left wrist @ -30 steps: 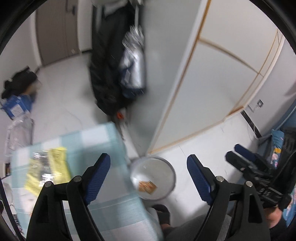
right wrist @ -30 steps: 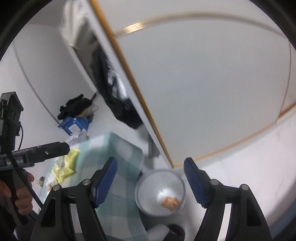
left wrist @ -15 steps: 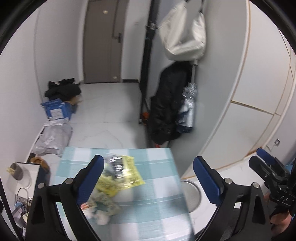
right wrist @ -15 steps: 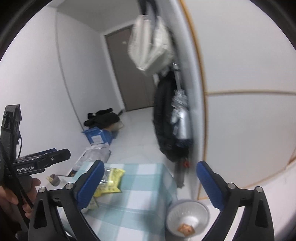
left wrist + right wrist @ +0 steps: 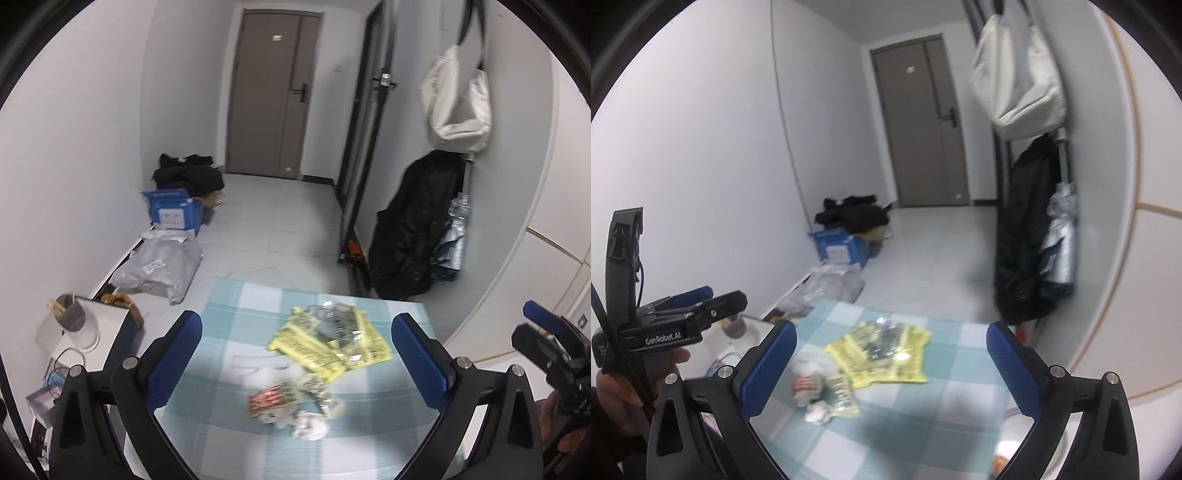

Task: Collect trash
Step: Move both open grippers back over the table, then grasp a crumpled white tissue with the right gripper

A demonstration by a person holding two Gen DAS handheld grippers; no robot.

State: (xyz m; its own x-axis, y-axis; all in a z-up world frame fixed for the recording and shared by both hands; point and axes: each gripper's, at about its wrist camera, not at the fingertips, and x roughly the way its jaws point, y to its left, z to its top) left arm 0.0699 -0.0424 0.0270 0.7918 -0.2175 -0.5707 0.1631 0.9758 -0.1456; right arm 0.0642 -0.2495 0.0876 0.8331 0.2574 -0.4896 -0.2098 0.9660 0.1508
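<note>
A table with a blue-and-white checked cloth [image 5: 236,306] [image 5: 960,398] carries a pile of trash. It holds a yellow wrapper [image 5: 332,343] [image 5: 882,350] with crinkled clear plastic [image 5: 336,321] on it, a red wrapper [image 5: 273,398] [image 5: 807,384] and white tissue wads [image 5: 308,424] [image 5: 818,411]. My left gripper [image 5: 295,319] hovers above the pile, its jaws opening with nothing held between them. My right gripper [image 5: 892,328] is open and empty, also above the table. Each gripper shows at the edge of the other's view, held in a hand.
Left of the table stands a low white stand with a grey cup [image 5: 72,317]. On the floor behind lie a grey mail bag [image 5: 159,266], a blue box [image 5: 173,212] and black clothes [image 5: 188,173]. A black coat [image 5: 410,236] and white bag [image 5: 458,107] hang at right.
Both views have swung from the round bin and the cabinet wall up to the table and its trash pile. Both grippers' jaws stand wider than a second ago.
</note>
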